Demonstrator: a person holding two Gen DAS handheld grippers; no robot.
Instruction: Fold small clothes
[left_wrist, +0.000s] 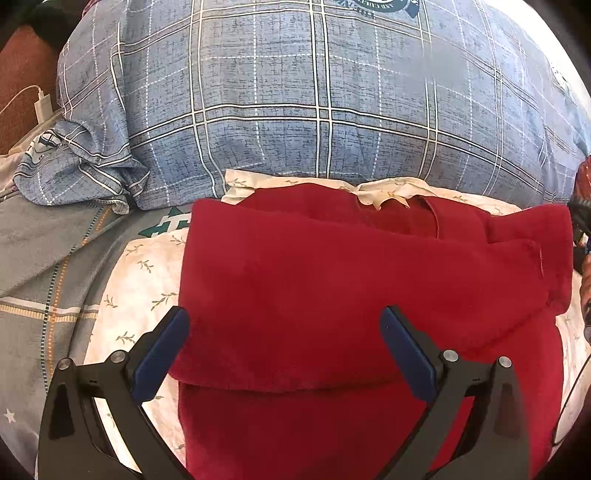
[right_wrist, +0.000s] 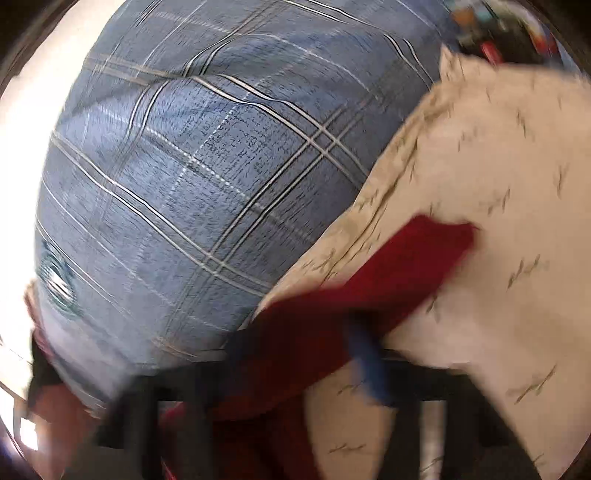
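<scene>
Two claws are ours here. Our left claw (left_wrist: 284, 328) hangs wide apart above the red garment (left_wrist: 332, 280), which lies partly folded on the cream leaf-print cloth (left_wrist: 136, 280), just before the blue plaid pillow (left_wrist: 295, 92). Our right claw (right_wrist: 332, 354) is blurred but closed, with red fabric bunched around its blue pad (right_wrist: 369, 365).

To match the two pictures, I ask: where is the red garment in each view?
Left wrist view: the red garment fills the centre and bottom, lying on the cream leaf-print cloth.
Right wrist view: the garment is at lower centre, blurred.
Shared landmark: the blue plaid pillow.
</scene>
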